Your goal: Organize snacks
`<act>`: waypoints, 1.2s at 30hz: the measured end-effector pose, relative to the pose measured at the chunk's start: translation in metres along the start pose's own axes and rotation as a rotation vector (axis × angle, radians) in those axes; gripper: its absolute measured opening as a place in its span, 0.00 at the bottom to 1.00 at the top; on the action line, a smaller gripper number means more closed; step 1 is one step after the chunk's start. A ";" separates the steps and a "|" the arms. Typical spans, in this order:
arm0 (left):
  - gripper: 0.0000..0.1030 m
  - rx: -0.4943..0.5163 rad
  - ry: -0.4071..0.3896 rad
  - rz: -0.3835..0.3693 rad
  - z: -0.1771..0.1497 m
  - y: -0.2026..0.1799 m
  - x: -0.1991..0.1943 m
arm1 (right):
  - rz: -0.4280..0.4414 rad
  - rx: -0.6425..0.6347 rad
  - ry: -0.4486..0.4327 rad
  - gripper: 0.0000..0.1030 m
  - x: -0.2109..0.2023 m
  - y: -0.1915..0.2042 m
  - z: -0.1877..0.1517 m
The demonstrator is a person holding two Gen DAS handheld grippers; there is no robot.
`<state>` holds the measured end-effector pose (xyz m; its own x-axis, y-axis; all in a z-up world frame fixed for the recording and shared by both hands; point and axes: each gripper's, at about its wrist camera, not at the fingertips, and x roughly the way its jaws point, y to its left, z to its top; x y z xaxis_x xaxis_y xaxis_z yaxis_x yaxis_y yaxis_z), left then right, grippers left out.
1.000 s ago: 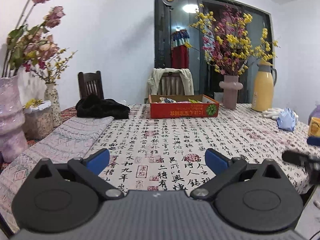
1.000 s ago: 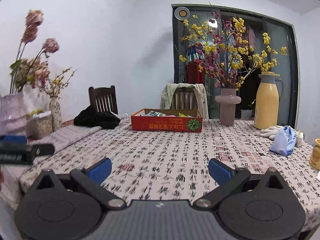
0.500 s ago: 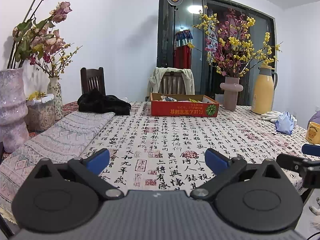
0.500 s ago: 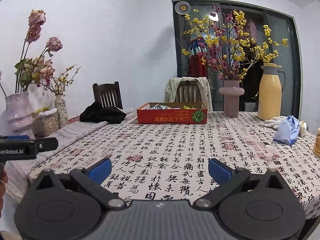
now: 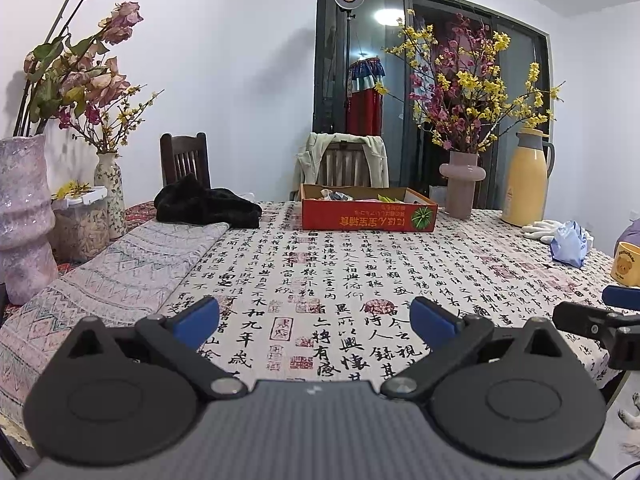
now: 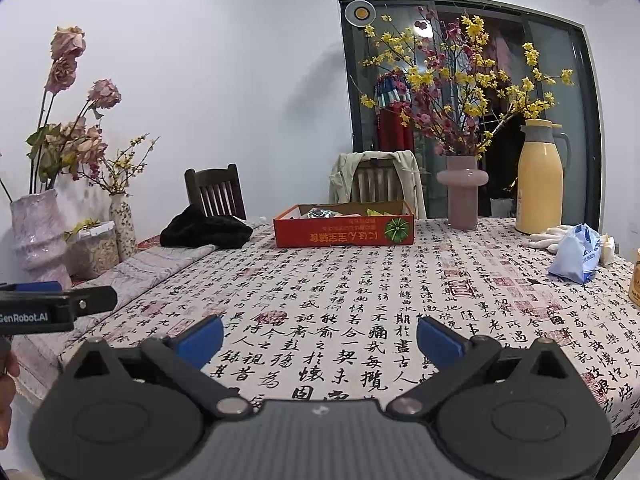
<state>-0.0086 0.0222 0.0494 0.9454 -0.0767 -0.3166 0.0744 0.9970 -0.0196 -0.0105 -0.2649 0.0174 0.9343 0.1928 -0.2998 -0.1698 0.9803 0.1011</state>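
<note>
A red cardboard box (image 5: 368,214) with several snack packets inside stands at the far side of the table; it also shows in the right wrist view (image 6: 344,228). A blue snack bag (image 5: 570,242) lies at the right, also in the right wrist view (image 6: 576,254). My left gripper (image 5: 314,318) is open and empty above the near table edge. My right gripper (image 6: 320,336) is open and empty, also near the front edge. Each gripper shows at the side of the other's view.
The table carries a calligraphy-print cloth (image 5: 340,280). A pink vase with flowers (image 5: 462,184), a yellow thermos (image 5: 526,178), white gloves (image 5: 546,229) and a yellow mug (image 5: 628,268) stand at the right. Black cloth (image 5: 206,206), vases and a jar (image 5: 80,224) are at the left.
Both grippers have drawn back and risen slightly from the table, so more of it shows. Both stay open and empty.
</note>
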 end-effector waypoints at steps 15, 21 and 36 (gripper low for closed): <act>1.00 0.014 0.003 -0.009 0.000 -0.001 0.000 | 0.011 -0.016 -0.001 1.00 -0.001 0.001 -0.001; 1.00 0.015 0.007 -0.006 -0.001 -0.001 0.001 | 0.008 -0.005 0.011 1.00 0.000 0.001 -0.002; 1.00 0.016 0.009 -0.005 -0.001 -0.001 0.001 | 0.018 -0.009 0.009 1.00 0.000 0.003 -0.004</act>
<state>-0.0081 0.0211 0.0482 0.9422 -0.0817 -0.3249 0.0844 0.9964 -0.0060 -0.0122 -0.2619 0.0143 0.9282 0.2110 -0.3066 -0.1896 0.9769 0.0984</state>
